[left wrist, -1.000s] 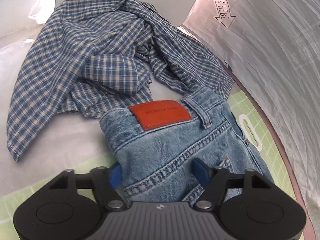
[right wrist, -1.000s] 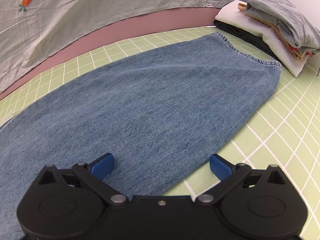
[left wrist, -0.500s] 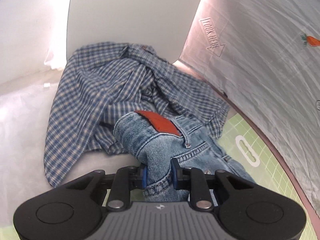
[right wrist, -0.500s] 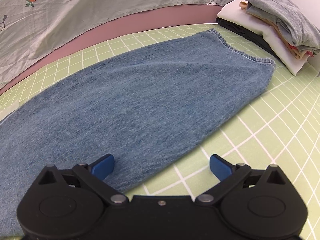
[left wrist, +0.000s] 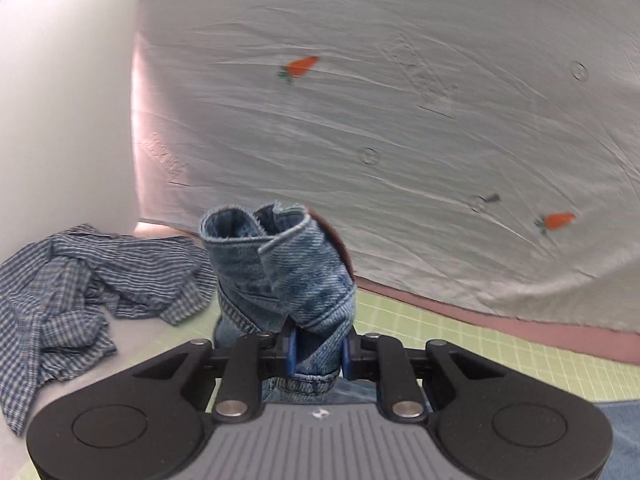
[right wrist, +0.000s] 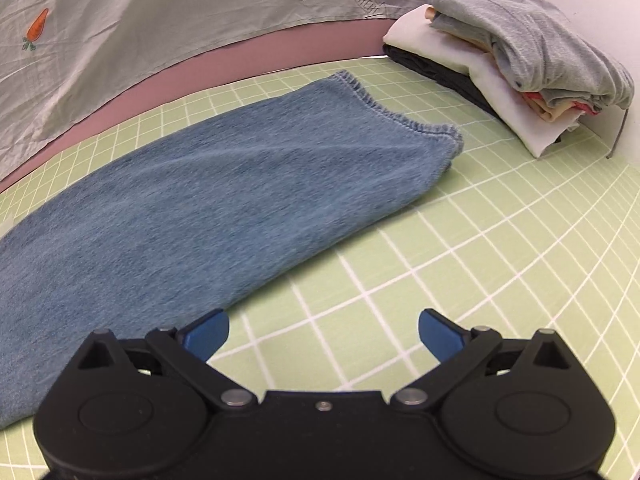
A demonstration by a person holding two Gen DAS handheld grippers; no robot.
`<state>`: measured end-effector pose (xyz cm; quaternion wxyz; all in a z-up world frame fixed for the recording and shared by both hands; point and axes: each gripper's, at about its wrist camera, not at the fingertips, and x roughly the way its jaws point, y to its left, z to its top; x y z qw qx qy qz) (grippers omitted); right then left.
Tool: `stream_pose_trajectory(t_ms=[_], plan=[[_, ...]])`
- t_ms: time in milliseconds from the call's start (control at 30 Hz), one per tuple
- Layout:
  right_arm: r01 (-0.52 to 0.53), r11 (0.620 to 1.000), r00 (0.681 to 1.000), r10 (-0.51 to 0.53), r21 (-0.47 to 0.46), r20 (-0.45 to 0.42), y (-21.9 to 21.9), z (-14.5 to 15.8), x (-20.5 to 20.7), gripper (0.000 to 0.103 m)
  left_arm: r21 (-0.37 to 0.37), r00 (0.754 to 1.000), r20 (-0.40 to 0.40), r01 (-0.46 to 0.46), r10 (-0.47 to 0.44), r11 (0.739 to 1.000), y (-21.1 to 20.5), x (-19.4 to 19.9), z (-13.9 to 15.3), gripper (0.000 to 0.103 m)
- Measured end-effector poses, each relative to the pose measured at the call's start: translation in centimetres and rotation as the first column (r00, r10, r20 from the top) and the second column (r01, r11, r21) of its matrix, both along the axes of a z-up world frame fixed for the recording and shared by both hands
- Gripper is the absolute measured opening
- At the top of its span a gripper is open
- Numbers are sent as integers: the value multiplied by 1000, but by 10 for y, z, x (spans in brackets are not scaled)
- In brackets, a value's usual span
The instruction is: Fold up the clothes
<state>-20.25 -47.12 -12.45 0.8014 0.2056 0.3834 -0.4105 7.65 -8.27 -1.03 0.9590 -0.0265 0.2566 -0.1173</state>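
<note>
My left gripper [left wrist: 317, 350] is shut on the waistband end of the blue jeans [left wrist: 280, 264] and holds it bunched and lifted above the green grid mat [left wrist: 460, 340]. In the right wrist view the jeans' legs [right wrist: 208, 200] lie flat on the mat [right wrist: 480, 248], the hem [right wrist: 400, 120] pointing to the far right. My right gripper [right wrist: 324, 330] is open and empty just above the mat, its left pad [right wrist: 208, 332] at the jeans' near edge.
A crumpled blue plaid shirt [left wrist: 80, 284] lies at the left of the mat. A stack of folded clothes [right wrist: 516, 56] stands at the far right. A grey sheet with carrot prints [left wrist: 400, 120] hangs along the back, over a pink edge [right wrist: 240, 60].
My left gripper shut on the jeans' waistband, lifted it and swung right, away from the plaid shirt. My right gripper backed off the legs towards their near edge.
</note>
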Motion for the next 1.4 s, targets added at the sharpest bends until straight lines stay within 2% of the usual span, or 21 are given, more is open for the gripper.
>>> stream_pose_trajectory(t_ms=[67,133,167,233,300,333,367,400,433,467,633,733,833,900,1033,1100,1400], plan=[[14,1000,1000,-14,-12,0,-15,3,-10,102,47,996,-31,80,-78,996,-38,-13,-16,22],[24,1000,1000,-24,-20,-1,-29,3,-19,102,98,983,-116,154,-142,983,-75,-19,-45,24],[32,999,999,-32,-17,0,-35,2,-22,102,127,967,-190,194,-168,973,-94,-20,-61,26],[47,999,999,-47,-5,3,-45,-1,-28,102,181,918,-340,276,-203,944,-128,-24,-94,28],[62,998,998,-62,6,1,-52,-6,-31,102,268,893,-404,324,-200,907,-148,-29,-114,30],[65,998,998,-65,10,2,-55,-8,-32,102,278,901,-382,323,-205,904,-150,-35,-113,32],[68,998,998,-68,12,2,-56,-10,-33,102,285,908,-361,323,-211,903,-151,-40,-112,46],[70,997,998,-70,14,1,-56,-11,-33,102,247,903,-360,334,-234,910,-147,-40,-107,60],[71,997,997,-71,15,1,-56,-13,-33,102,208,898,-358,345,-257,915,-143,-40,-102,63],[70,997,998,-70,18,0,-55,-16,-33,102,172,893,-355,354,-277,919,-139,-40,-97,62],[60,998,998,-60,36,-8,-50,-23,-26,102,204,933,-300,265,-198,942,-119,-29,-78,70],[55,998,998,-55,25,-14,-45,-24,-20,102,236,940,-316,206,-126,950,-106,-9,-79,71],[52,998,999,-52,29,-7,-44,-24,-17,102,286,937,-340,179,-75,941,-99,7,-84,71],[51,998,999,-51,34,1,-43,-23,-16,102,306,928,-368,173,-51,936,-96,15,-93,78],[53,998,999,-52,29,-13,-44,-24,-16,102,252,917,-398,143,-32,957,-88,23,-103,82],[56,998,998,-56,26,-18,-45,-24,-15,102,240,910,-412,150,-39,959,-89,24,-106,91],[84,996,996,-84,32,-8,-62,-22,-11,102,302,906,-423,128,13,944,-104,25,-119,103]])
